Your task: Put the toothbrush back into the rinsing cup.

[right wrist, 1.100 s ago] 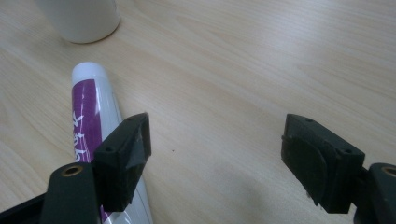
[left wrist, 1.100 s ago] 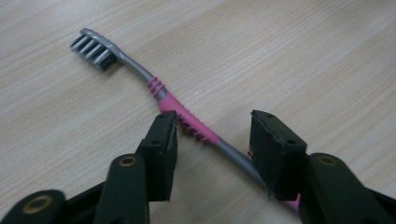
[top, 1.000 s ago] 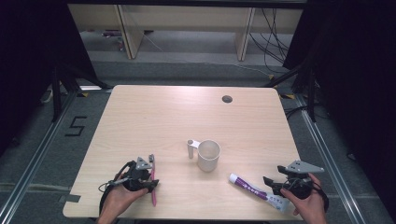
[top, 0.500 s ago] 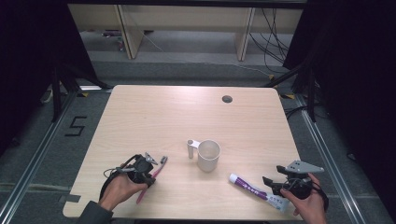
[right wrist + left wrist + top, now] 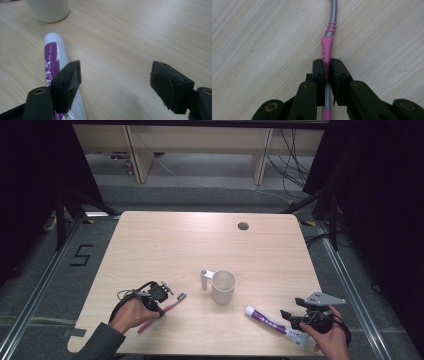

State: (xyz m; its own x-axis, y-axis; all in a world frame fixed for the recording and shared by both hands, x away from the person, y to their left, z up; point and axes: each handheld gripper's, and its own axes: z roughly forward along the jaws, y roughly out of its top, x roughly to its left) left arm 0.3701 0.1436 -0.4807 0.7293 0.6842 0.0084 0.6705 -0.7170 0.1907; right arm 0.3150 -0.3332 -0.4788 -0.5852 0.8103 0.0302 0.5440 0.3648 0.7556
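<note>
**Two grippers at the near edge, one clamped on a toothbrush**

Two handheld grippers low over a pale wooden table (image 5: 150, 240), each held in a hand entering from the near edge.

Nearest, at the right: right gripper (image 5: 291, 315), jaws spread wide and gripping nothing, bare wood between the pads in the right gripper view. Just beside its left jaw, a white and purple toothpaste tube (image 5: 53, 62), lying flat, cap end pointing toward the cup. Tube outside the gap, overlapped by the left jaw in that view; contact impossible to judge.

Nearest, at the left: left gripper (image 5: 167, 292), jaws just closed and now clenched on the pink toothbrush (image 5: 327, 47). Pads pressed against both sides of the pink rubber handle in the left gripper view, grey shaft with pink rings running on past the jaws. From above, toothbrush slanted, bristle head (image 5: 181, 296) toward the cup, tail end sticking out under the hand (image 5: 131, 312).

Farther in, near the middle of the table: a white cup (image 5: 222, 286) standing upright, handle to its left, between the two grippers and apart from both.

Farthest: a small round dark hole (image 5: 243, 226) near the table's far edge.
</note>
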